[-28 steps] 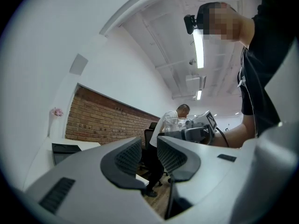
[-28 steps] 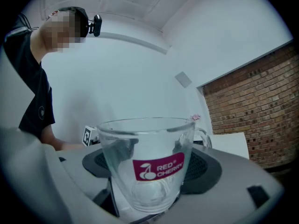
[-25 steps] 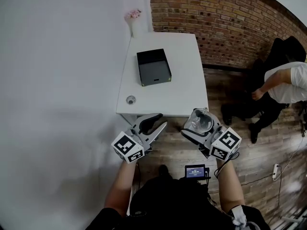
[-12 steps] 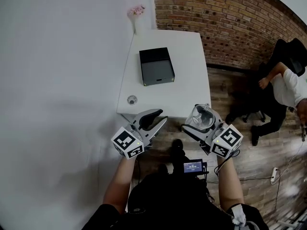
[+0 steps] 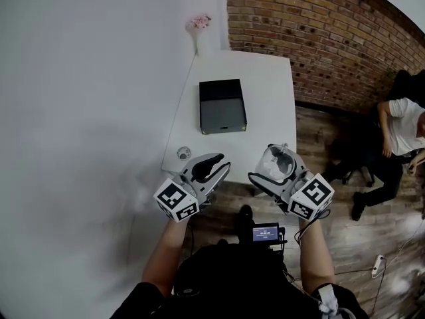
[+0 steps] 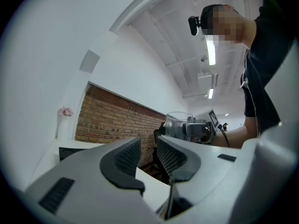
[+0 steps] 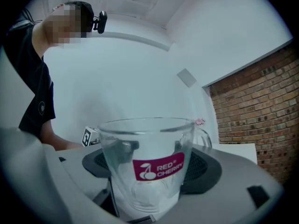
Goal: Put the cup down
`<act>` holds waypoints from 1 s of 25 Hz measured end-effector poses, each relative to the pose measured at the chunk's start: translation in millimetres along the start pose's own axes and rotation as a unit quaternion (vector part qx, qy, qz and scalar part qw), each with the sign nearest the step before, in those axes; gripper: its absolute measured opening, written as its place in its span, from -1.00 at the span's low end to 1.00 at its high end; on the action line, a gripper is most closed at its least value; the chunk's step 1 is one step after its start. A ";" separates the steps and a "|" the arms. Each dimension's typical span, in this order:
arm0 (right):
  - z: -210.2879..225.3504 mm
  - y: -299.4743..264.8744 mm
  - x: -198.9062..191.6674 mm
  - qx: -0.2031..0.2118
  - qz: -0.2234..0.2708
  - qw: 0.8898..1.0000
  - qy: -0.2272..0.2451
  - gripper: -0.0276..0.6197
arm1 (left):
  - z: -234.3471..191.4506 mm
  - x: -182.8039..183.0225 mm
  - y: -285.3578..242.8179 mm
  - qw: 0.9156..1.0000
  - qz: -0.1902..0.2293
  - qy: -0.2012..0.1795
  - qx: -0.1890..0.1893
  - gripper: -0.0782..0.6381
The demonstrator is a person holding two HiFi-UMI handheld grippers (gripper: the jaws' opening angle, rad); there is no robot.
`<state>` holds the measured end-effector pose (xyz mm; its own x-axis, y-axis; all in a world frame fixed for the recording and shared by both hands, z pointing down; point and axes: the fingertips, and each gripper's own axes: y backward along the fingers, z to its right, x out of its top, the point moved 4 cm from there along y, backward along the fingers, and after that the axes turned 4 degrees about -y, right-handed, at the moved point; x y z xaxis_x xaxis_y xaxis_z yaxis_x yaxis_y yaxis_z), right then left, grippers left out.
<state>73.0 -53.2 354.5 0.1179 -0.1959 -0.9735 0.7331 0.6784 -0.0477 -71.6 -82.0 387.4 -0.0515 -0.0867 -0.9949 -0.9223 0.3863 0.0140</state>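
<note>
Between the jaws of right gripper [image 5: 272, 171]: cup [image 5: 279, 159], clear glass with a red label, upright, clamped on both sides by the dark pads and held in the air. Just left of it: left gripper [image 5: 224, 165], jaws a narrow gap apart, nothing between them.

Just ahead of both: near edge of white table [image 5: 265, 121]. Cup at or just short of that edge, toward the right corner; not discernible which. Farther ahead on the top: black box [image 5: 222, 106], with open tabletop between it and the near edge. Beyond the box, at the far left corner: vase [image 5: 199, 28] with pink flowers. Close to the left gripper's tips: small round fitting [image 5: 184, 153].

Left of the grippers: white wall [image 5: 86, 111], flush along the table. Far ahead and to the right: brick wall [image 5: 319, 38]. Right of the right gripper: open wood floor [image 5: 345, 224], then a person [image 5: 402, 131], well apart.
</note>
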 end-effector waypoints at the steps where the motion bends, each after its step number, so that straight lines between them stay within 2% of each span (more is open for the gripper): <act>1: 8.1 -2.0 2.2 0.005 0.000 1.000 -0.002 0.34 | -3.7 1.3 -7.6 1.000 0.000 0.001 0.003 -0.48; 15: 98.0 -29.3 17.3 0.062 -0.006 0.998 -0.012 0.34 | -48.0 10.1 -81.6 0.999 -0.006 0.000 0.049 -0.48; 25: 114.2 -38.7 13.3 0.078 -0.014 0.997 -0.016 0.34 | -55.6 5.9 -95.8 0.998 -0.007 0.003 0.062 -0.48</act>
<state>122.7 -162.9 369.0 0.1152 -0.2367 -0.9647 0.8317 0.5541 -0.0366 -4.9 -170.5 385.7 -0.0409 -0.0982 -0.9943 -0.8681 0.4961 -0.0133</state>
